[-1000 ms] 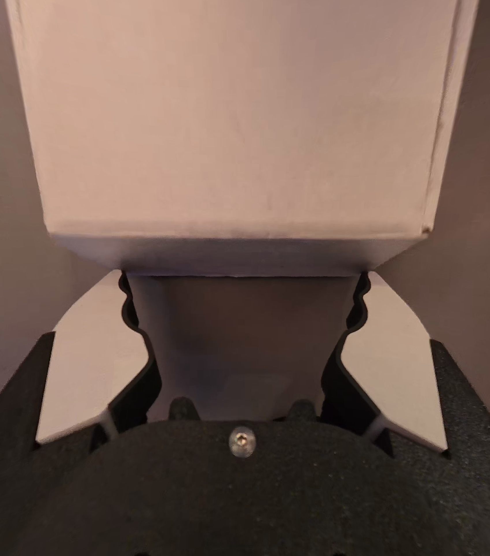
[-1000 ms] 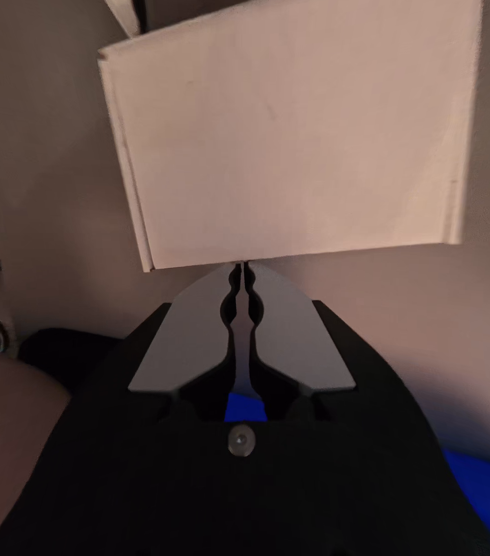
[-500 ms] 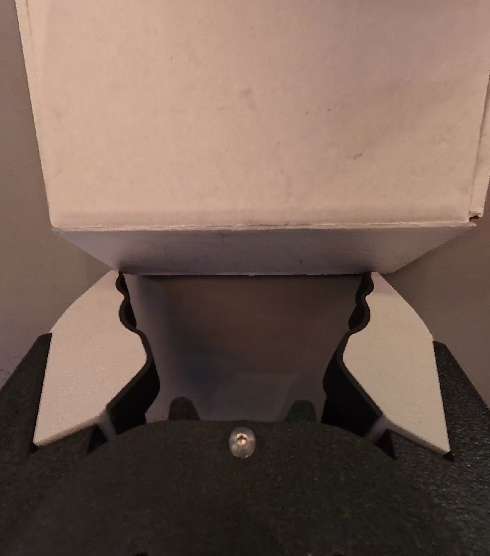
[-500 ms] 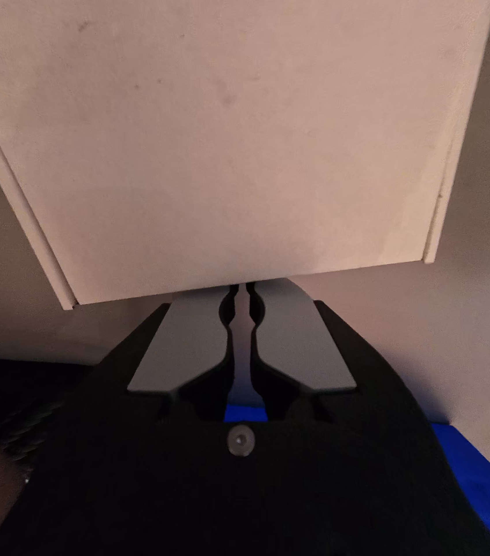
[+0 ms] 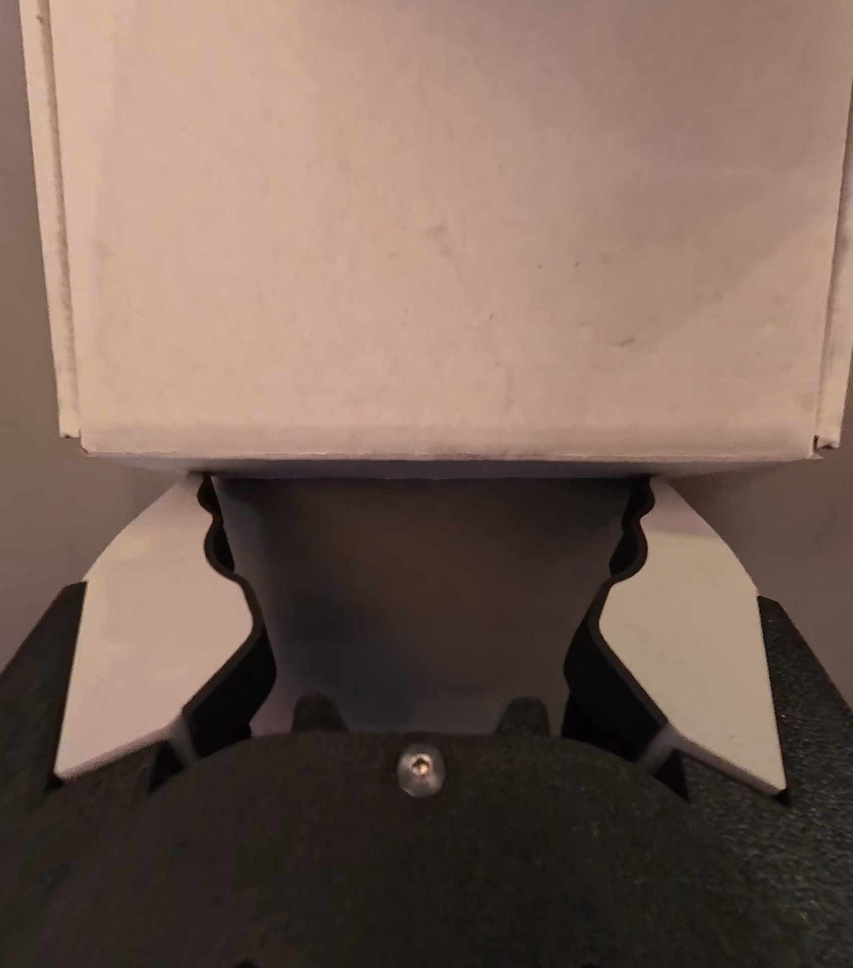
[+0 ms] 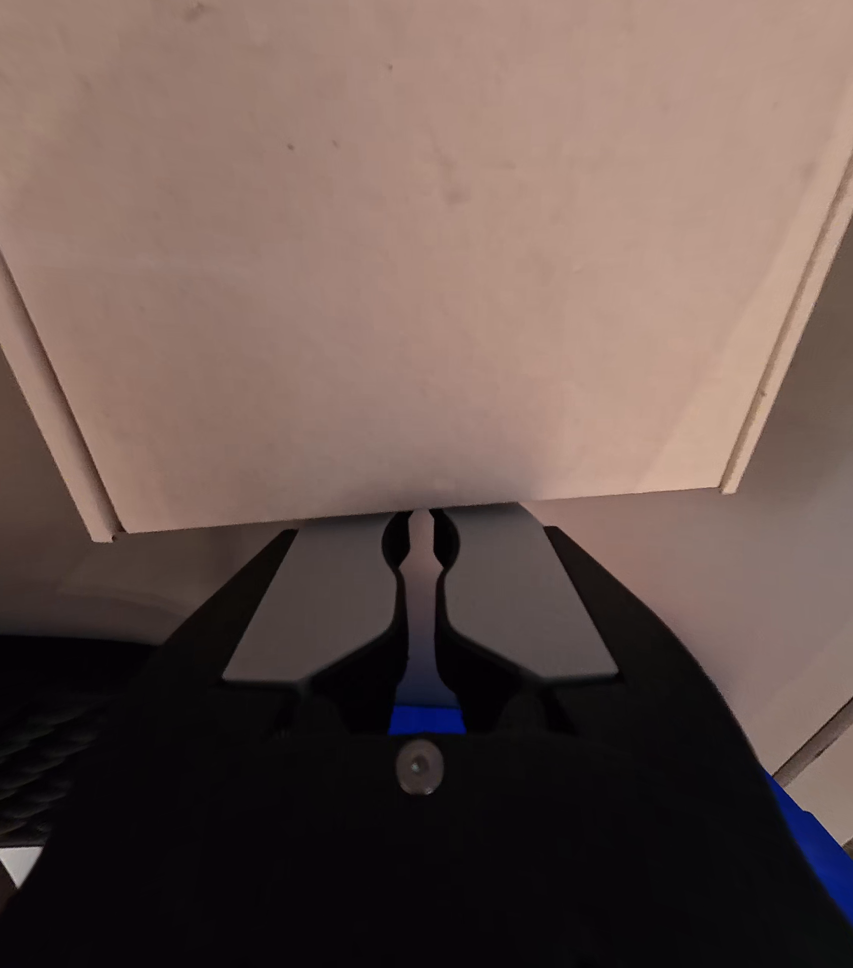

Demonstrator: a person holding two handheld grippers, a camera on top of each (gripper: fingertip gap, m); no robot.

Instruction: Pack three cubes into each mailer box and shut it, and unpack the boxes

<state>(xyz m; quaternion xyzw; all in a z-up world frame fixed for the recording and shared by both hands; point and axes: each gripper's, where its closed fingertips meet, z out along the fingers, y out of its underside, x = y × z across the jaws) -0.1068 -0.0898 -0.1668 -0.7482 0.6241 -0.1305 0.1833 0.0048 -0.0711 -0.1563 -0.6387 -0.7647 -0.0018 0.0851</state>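
Apparently mid-closing: box (image 5: 429,235) shut, filling 12 o'clock in both views. Left gripper (image 5: 427,484) spread wide at its near wall, gripping nothing; right gripper (image 6: 422,516) nearly closed and empty (tips hidden under the lid edge (image 6: 414,510)). Next, probably: press the lid home, cubes unseen.

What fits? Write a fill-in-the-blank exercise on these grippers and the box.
The left gripper has its jaws wide ___.
The right gripper has its jaws nearly ___.
The mailer box before the left gripper is ___ in colour.
Missing: open; shut; white.
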